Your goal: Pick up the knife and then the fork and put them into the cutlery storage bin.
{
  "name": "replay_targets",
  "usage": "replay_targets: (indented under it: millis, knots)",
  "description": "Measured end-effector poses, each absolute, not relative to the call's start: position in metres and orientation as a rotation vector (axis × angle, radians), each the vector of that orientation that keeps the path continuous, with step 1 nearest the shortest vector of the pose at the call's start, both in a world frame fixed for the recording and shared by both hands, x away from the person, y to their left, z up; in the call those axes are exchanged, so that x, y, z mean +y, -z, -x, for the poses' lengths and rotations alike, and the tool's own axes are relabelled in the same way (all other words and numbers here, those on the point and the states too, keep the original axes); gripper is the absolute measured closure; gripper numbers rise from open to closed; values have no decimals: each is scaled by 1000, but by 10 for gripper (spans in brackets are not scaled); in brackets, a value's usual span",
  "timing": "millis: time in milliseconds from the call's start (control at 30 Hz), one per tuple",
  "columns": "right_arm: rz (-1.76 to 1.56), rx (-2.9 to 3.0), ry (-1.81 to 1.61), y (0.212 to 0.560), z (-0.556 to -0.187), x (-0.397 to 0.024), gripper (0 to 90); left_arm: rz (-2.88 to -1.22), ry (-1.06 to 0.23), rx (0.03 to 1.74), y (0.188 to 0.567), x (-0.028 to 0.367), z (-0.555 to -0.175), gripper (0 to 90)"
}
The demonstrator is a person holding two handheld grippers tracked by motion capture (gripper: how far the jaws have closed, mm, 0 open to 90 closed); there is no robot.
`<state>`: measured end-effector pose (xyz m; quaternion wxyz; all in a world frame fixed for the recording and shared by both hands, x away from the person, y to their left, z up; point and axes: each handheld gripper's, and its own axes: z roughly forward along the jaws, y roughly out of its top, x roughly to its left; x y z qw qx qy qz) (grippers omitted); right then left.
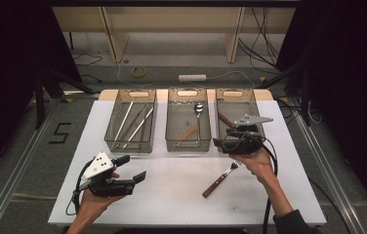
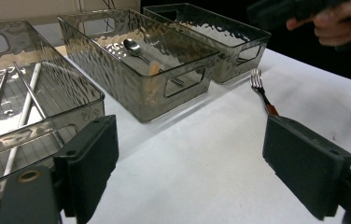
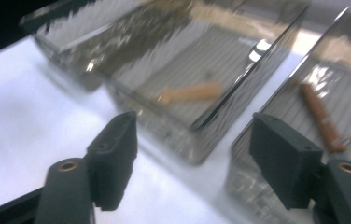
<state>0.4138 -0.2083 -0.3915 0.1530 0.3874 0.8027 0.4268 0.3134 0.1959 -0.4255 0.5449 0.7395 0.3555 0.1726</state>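
A fork [image 1: 222, 178] with a brown wooden handle lies on the white table [image 1: 181, 195], tines toward the bins, just below my right hand. My right gripper [image 1: 220, 142] hovers at the front edge of the right bin [image 1: 257, 105]. Its jaws stand open and empty [image 3: 192, 154], aimed at the gap between the middle and right bins. My left gripper [image 1: 132, 168] rests at the front left, open and empty [image 2: 190, 154], and it faces the fork [image 2: 259, 86].
Three smoky clear bins line the back of the table. The left bin [image 1: 115, 141] holds long thin sticks. A spoon [image 1: 198, 109] with a wooden handle [image 3: 190, 92] lies in the middle bin [image 1: 169, 141]. A brown-handled utensil [image 3: 320, 116] lies in the right bin.
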Motion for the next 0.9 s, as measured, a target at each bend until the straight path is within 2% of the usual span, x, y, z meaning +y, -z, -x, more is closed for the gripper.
replay_targets:
  millis: [167,300,633,900]
  knots:
    - [-1094,2361,-1242,403,-398,-200,313,-1752,-406,844,425,196,-314,176]
    - [-1046,2409,-1241,408,-388,-189,350,-1751,-407,844,425,197,-314,176]
    - [-984,2493,-1222,424,-367,-174,585,-1741,-397,847,425,197,-313,175]
    - [-941,2543,-1206,432,-360,-170,721,-1739,-394,850,425,197,-313,175]
